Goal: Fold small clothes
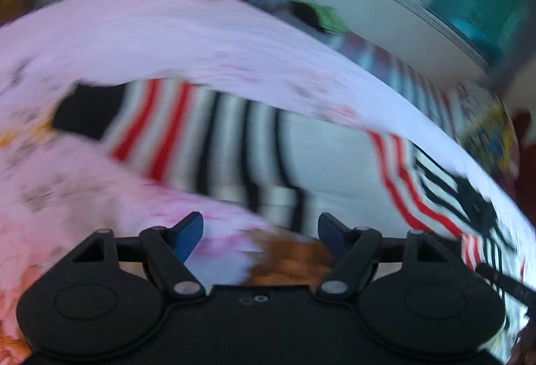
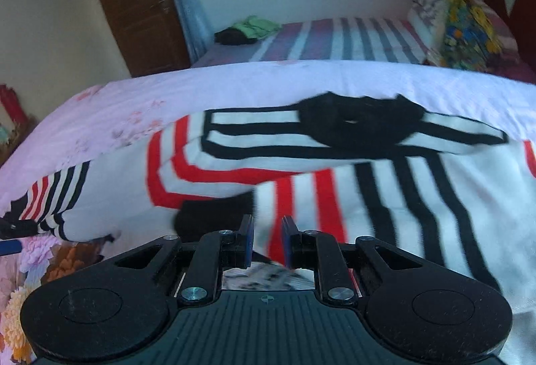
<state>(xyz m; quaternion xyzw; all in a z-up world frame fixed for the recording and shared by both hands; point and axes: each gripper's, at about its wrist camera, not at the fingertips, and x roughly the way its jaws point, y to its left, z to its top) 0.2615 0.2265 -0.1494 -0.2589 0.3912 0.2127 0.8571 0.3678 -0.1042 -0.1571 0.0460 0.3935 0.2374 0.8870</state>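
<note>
While the left view is too blurry to be sure, there seems to be one striped shirt (image 1: 214,137) lying spread on the pink flowered sheet (image 1: 140,40), ahead of the left gripper (image 1: 260,232), whose two blue tips stand wide apart with nothing between them. The right gripper (image 2: 267,239) has two tips with a small gap, right over the shirt's red stripes. No writing can be read.
</note>
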